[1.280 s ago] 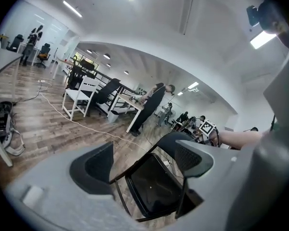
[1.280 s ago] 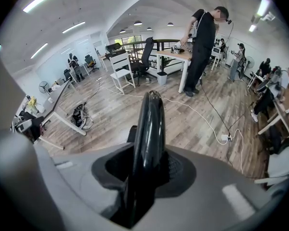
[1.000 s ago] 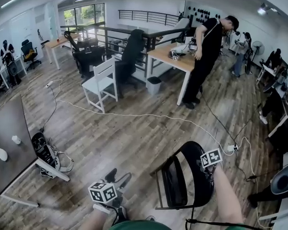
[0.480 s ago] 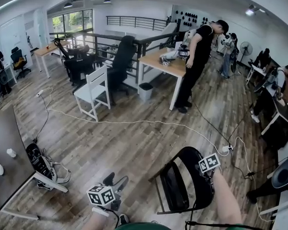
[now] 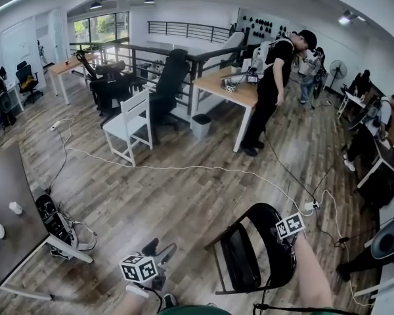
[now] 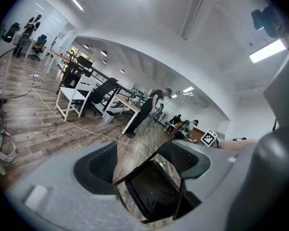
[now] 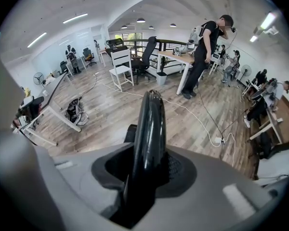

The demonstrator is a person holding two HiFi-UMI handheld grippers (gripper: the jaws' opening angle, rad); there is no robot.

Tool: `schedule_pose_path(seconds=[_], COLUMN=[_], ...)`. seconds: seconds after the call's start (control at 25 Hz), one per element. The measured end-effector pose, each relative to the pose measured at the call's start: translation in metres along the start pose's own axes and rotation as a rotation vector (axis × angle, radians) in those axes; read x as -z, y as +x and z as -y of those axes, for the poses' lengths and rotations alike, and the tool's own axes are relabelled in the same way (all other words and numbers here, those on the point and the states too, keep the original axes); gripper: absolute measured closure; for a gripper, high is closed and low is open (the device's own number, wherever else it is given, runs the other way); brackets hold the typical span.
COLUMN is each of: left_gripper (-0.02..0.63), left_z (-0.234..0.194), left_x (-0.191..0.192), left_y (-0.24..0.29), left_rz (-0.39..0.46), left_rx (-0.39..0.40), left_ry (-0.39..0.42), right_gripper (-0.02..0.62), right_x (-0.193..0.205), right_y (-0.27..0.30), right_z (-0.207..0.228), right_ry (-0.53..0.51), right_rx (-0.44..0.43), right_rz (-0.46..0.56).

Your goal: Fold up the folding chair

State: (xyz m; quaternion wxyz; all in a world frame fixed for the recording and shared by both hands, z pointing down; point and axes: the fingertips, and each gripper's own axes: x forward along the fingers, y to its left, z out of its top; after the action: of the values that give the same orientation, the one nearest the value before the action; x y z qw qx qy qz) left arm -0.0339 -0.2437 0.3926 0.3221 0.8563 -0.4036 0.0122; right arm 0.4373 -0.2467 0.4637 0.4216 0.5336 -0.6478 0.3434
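Between the right gripper's (image 7: pixel 145 177) jaws sits the top edge of the chair's (image 5: pixel 243 258) backrest (image 7: pixel 149 124), clamped firm. Ahead of the left gripper (image 5: pixel 159 248) stands the seat (image 6: pixel 151 191), apart from it. That gripper's jaws gape wide with nothing between them, having just closed slightly. The fold looks barely begun: the chair stands open on the floor (image 5: pixel 184 195), and the seat is yet to be swung up against the back.

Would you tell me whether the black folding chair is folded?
Not yet: the folding chair stands open, its seat jutting out from the backrest.
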Motion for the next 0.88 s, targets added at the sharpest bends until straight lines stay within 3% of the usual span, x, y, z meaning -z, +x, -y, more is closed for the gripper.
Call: schedule_pose_path(seconds=[0.32,0.88], left_gripper=[0.255,0.265], left_z=[0.0006,0.0070], left_x=[-0.0038,-0.0056], left_y=[0.0002,0.0038], left_rz=[0.015,0.015], left_rx=[0.021,0.027], left_ry=[-0.053,-0.040], right_gripper=[0.468,0.468], right_x=[-0.0016,0.0008], right_y=[0.0021,0.0033], right_z=[-0.0014,0.0029], right_ry=[-0.003,-0.010], right_rx=[0.003,0.013], right_rz=[-0.001,-0.011])
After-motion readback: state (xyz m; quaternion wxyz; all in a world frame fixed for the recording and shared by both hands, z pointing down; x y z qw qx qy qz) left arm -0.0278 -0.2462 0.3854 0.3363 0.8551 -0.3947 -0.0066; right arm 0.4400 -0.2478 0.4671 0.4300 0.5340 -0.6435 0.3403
